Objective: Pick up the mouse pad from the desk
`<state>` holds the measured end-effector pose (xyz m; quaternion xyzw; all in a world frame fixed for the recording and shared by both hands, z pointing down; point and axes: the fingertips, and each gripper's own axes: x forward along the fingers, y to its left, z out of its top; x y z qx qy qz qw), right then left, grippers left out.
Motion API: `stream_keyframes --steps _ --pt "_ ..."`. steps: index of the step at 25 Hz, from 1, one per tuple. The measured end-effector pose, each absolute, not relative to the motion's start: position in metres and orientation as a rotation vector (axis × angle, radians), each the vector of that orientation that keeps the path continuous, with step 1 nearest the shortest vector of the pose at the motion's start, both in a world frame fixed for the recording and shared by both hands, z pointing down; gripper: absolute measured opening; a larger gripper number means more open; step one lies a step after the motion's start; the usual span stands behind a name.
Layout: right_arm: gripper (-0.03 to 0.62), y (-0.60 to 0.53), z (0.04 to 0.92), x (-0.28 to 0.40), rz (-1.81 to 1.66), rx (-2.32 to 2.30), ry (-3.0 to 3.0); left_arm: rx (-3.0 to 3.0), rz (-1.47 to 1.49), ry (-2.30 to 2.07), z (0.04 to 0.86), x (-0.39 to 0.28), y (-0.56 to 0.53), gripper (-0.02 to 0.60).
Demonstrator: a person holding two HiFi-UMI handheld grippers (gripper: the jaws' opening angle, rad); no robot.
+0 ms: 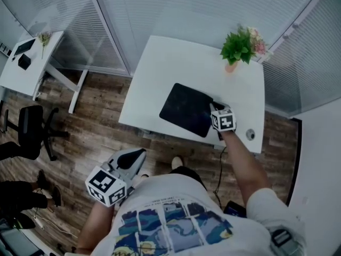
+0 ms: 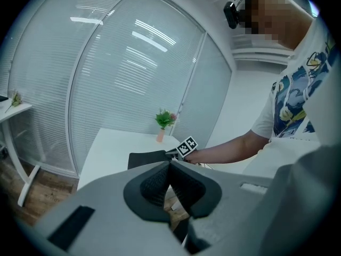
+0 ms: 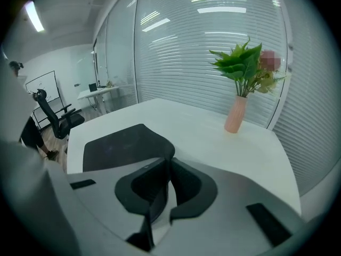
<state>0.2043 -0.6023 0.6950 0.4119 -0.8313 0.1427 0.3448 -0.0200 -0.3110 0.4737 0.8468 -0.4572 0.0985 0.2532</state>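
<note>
- The mouse pad (image 1: 186, 109), a dark rectangle with rounded corners, lies on the white table (image 1: 160, 63), in the half nearer the person.
- The right hand-held gripper (image 1: 213, 106) is at the pad's 3 o'clock corner. In its own view its jaws are clenched almost together on that corner of the pad (image 3: 125, 145), and the rest of the pad spreads out toward 10 o'clock from the right hand-held gripper (image 3: 168, 161).
- We cannot tell whether the pinched corner has left the table.
- The person's bare right arm (image 1: 245, 161) reaches in from 5 o'clock to carry this hand-held gripper.
- At 1 o'clock from the pad, near the table's far edge, a green plant in a pink vase (image 1: 238, 47) stands upright and well apart from the pad.
- The left hand-held gripper (image 1: 139, 153) hangs off the table at 7 o'clock from the pad, over the wooden floor (image 1: 96, 111).
- In its own view the left hand-held gripper (image 2: 170, 167) has its jaws pressed together with nothing between them.
- Farther out at 9 o'clock stands a black office chair (image 1: 32, 124), and at 10 o'clock a second white table (image 1: 21, 73).
</note>
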Motion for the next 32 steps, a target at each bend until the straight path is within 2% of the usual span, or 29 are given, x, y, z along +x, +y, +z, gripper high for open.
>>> stream_keyframes --steps 32 --pt "0.026 -0.496 0.490 0.158 0.071 1.149 -2.211 2.410 0.143 -1.158 0.457 -0.094 -0.151 0.002"
